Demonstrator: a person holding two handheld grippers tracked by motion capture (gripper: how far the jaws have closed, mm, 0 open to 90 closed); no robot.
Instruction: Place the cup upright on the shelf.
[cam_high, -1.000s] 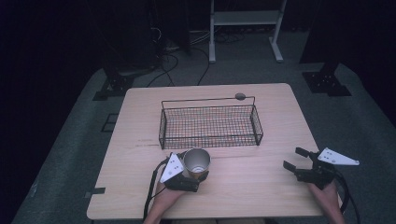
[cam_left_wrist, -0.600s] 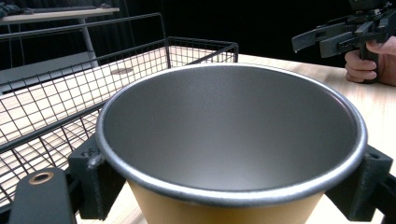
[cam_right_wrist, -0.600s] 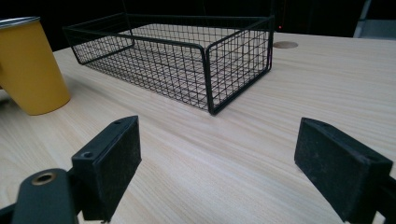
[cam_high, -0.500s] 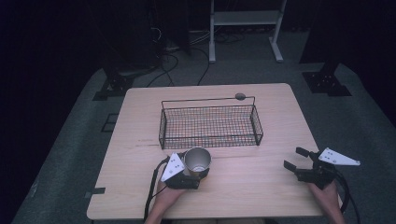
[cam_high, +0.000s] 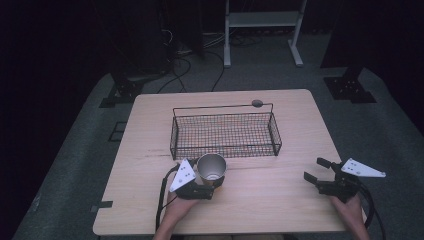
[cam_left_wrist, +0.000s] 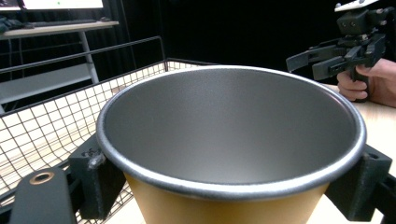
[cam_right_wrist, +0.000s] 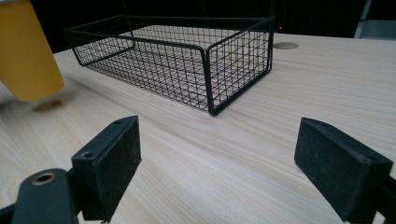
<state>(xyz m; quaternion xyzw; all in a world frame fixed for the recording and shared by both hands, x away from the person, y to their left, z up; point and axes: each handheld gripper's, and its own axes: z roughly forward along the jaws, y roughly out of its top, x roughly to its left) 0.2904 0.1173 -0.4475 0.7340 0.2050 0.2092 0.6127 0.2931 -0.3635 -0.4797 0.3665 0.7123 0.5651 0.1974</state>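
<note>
My left gripper (cam_high: 209, 179) is shut on a cup (cam_high: 211, 166) with a yellow outside and a grey metal inside. It holds the cup just in front of the black wire basket (cam_high: 225, 148). In the left gripper view the cup (cam_left_wrist: 229, 126) sits between both jaws, rim up, with the basket (cam_left_wrist: 51, 121) behind it. The right gripper view shows the cup (cam_right_wrist: 28, 51) tilted, its base slightly above the wood. My right gripper (cam_high: 316, 169) stands open near the table's right front, nothing between its pads (cam_right_wrist: 116, 163), and it points toward the basket (cam_right_wrist: 233, 65).
The basket holds nothing and lies across the middle of the wooden table (cam_high: 280, 200). A small round grommet (cam_high: 257, 103) sits behind the basket. The other hand's gripper (cam_left_wrist: 327, 56) shows far right in the left gripper view. Cables and stand legs lie on the floor beyond.
The cup in my left gripper has edged slightly up and toward the basket. The right gripper has stayed where it was, still open.
</note>
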